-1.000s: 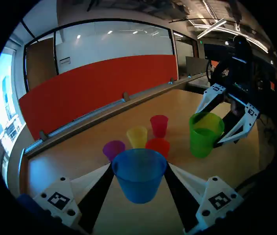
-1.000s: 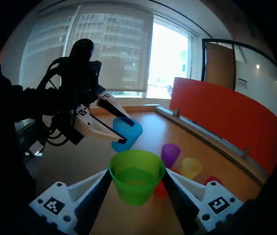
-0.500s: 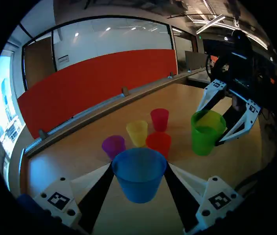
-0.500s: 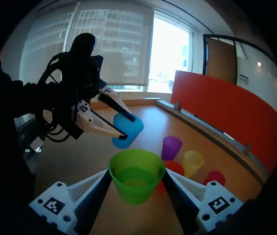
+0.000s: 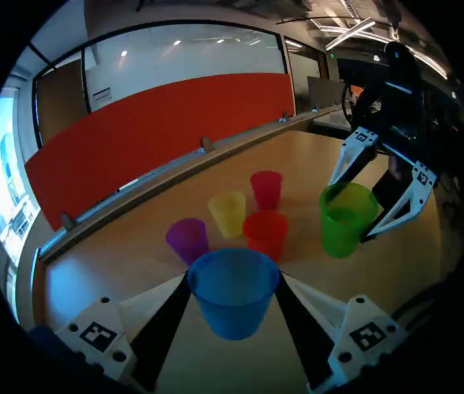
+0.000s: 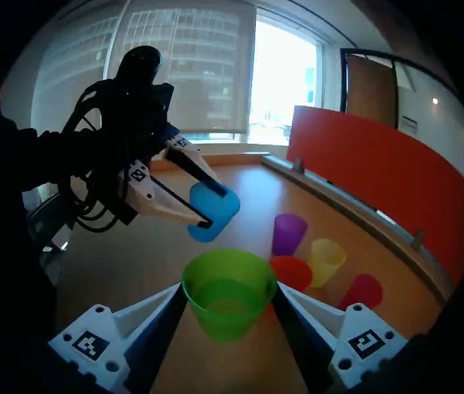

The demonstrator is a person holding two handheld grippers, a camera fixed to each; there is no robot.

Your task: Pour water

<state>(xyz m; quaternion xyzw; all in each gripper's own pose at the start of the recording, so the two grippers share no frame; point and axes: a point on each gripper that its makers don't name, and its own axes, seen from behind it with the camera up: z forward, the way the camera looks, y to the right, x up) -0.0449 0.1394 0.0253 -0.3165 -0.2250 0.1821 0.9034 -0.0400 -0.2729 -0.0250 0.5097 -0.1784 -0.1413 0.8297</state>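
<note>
Above wooden table (image 5: 133, 262), both cups held in air. Left gripper (image 5: 232, 281) clamps blue cup (image 5: 233, 305), no water visible inside. Right gripper (image 6: 230, 287) clamps green cup (image 6: 230, 312), water sitting low in it. Over last second I lifted both: purple cup (image 5: 188, 240), yellow cup (image 5: 228, 213), orange cup (image 5: 265, 231) and red cup (image 5: 266, 189) now show fuller below. Green cup level, apart from blue. Pour not begun; likely next, bring rims together and tilt green.
</note>
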